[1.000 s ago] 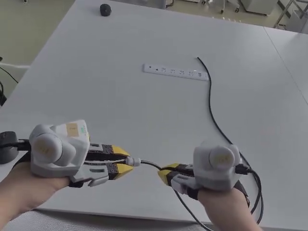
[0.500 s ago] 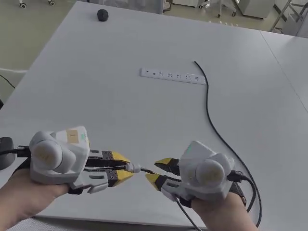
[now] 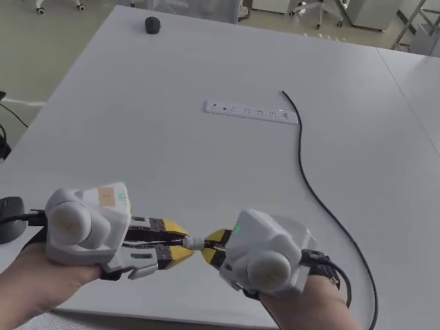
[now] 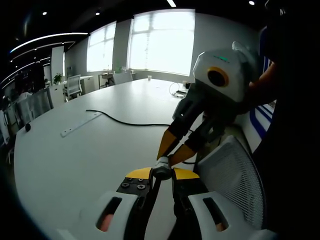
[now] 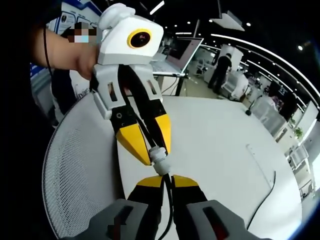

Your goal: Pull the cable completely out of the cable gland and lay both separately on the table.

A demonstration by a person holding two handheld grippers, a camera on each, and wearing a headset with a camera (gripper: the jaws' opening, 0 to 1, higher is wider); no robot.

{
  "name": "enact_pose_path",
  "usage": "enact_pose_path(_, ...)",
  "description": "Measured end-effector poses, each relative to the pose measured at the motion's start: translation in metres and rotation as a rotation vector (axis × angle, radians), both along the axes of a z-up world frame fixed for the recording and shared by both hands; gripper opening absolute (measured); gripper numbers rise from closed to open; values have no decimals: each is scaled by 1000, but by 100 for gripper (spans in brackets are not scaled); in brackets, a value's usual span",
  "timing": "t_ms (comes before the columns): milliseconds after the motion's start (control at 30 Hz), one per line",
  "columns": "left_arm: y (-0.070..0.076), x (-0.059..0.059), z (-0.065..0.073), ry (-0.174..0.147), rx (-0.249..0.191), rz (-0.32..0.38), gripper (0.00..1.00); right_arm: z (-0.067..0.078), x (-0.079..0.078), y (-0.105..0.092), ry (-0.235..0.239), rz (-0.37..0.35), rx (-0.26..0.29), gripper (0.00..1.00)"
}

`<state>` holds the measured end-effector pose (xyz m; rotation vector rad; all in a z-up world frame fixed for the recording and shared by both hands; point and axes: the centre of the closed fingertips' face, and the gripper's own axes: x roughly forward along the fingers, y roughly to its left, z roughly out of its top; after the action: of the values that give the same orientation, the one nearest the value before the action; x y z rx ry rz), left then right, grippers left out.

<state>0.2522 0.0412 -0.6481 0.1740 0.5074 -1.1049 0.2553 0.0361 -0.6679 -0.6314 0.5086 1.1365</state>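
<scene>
Near the table's front edge my left gripper (image 3: 180, 245) is shut on the small white cable gland (image 3: 194, 243). In the left gripper view the gland (image 4: 162, 167) sits between my yellow jaw tips (image 4: 161, 173). My right gripper (image 3: 214, 247) faces it tip to tip and is shut on the thin black cable (image 5: 168, 196) just behind the gland (image 5: 160, 161). The cable runs back between the right gripper's (image 5: 167, 181) jaws. The cable's rest is hidden under the right hand.
A white power strip (image 3: 251, 112) lies mid-table, its black cord (image 3: 316, 192) trailing to the front right. A black round object (image 3: 152, 25) sits at the far edge, a dark device (image 3: 8, 218) at the left edge. A mesh chair (image 4: 235, 180) stands below.
My right gripper slid left along the cable, opened on the way, and has shut on the cable right beside the gland. The left gripper kept its hold and stayed put.
</scene>
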Motion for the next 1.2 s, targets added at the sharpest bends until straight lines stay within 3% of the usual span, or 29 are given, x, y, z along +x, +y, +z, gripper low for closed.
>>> enact_pose_path(200,-1,0,2,-12,-1,-4,16,2,3,-2,39,-47,44,0)
enact_pose_path(433,0,2,5,-21,6,0,15,2,5,-2,135,-115,112,0)
enact_pose_path(567,2,4,9,-28,7,5,15,3,9,-5,134,-140,134,0)
enact_pose_path(667,3,5,10,-30,7,5,15,2,11,-8,179,-175,160,0)
enact_pose_path(733,4,6,9,-30,13,4,15,-2,13,-12,184,-193,157,0)
enact_pose_path(833,4,7,10,-31,12,4,15,-4,14,-16,244,-243,196,0)
enact_pose_path(1200,4,8,10,-29,7,10,15,-23,17,-34,418,-396,260,0)
